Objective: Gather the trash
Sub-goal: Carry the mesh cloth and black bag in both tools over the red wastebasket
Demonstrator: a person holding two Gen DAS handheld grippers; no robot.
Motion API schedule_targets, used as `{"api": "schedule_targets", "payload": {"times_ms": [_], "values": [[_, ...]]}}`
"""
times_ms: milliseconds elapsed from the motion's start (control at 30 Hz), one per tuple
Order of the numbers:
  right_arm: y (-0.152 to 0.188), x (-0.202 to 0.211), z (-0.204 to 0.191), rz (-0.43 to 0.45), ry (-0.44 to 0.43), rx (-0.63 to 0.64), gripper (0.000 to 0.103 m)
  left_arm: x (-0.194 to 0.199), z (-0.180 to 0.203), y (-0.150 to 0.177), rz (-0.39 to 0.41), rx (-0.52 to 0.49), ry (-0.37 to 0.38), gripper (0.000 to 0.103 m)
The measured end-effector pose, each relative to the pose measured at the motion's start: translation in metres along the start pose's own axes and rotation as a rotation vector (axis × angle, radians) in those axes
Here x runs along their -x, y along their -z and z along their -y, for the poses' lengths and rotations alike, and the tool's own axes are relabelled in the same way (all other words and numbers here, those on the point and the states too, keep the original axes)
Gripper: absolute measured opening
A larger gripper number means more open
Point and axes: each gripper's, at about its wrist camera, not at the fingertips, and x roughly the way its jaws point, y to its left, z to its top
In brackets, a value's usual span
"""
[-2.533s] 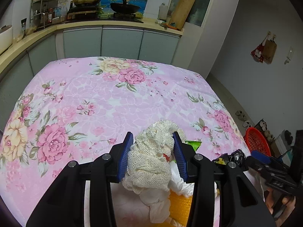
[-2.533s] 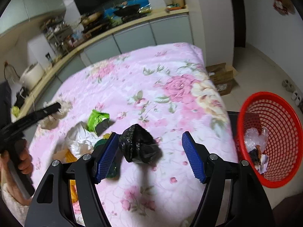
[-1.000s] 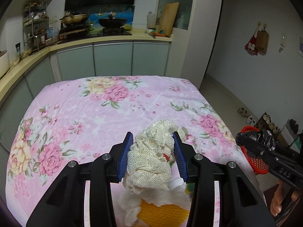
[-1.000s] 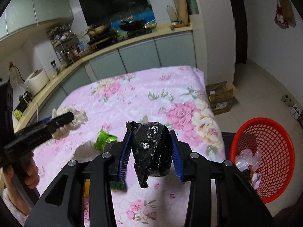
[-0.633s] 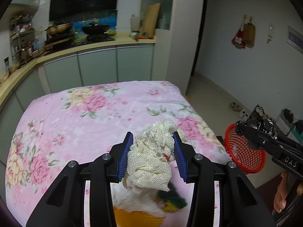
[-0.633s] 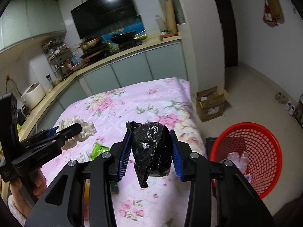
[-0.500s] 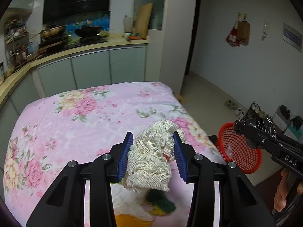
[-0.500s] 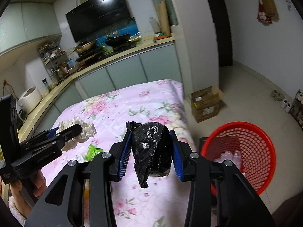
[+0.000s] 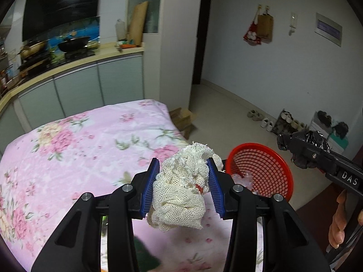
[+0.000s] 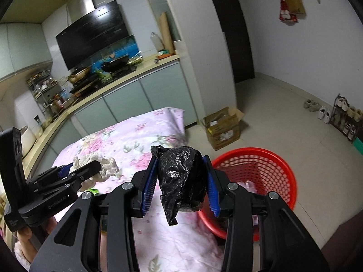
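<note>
Over the last couple of seconds I have lifted both loads off the flowered worktop (image 9: 95, 140) and swung them rightward, so the red basket (image 9: 275, 158), earlier small at the edge of my left view, now sits just ahead and to the right of the left claw (image 9: 184, 184). That claw is closed on the cream mesh wad (image 9: 181, 192), both blue pads pressing its sides; the wad's long axis runs roughly up and down between the jaws, its frayed top poking out past the tips toward the basket and its bulkier end sagging below the pads. It hangs above the near right corner of the worktop, not yet over the rim. Some green scrap (image 10: 93, 190) is still on the cloth below and behind the left claw, so I judge there is more to fetch after this. Further right, the right claw (image 10: 181, 181) is clamped on the black plastic bag (image 10: 181, 176), which has come from over the cloth to the worktop's edge; the basket now fills the space just ahead and right of the tips, with pale plastic already inside. The bag's long axis is also near vertical, its rounded top forward and a loose tail hanging down beneath the pads. I judge both pieces are nearly placed for dropping.
</note>
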Motion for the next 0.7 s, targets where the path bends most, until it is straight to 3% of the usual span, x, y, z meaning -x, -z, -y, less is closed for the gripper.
{"api": "schedule_targets", "payload": {"times_ms": [700], "values": [[0.007,0.013,0.068,0.002,0.115,-0.117,0.038,-0.055,0.084,-0.001,-0.092,-0.112,0.131,0.041]]}}
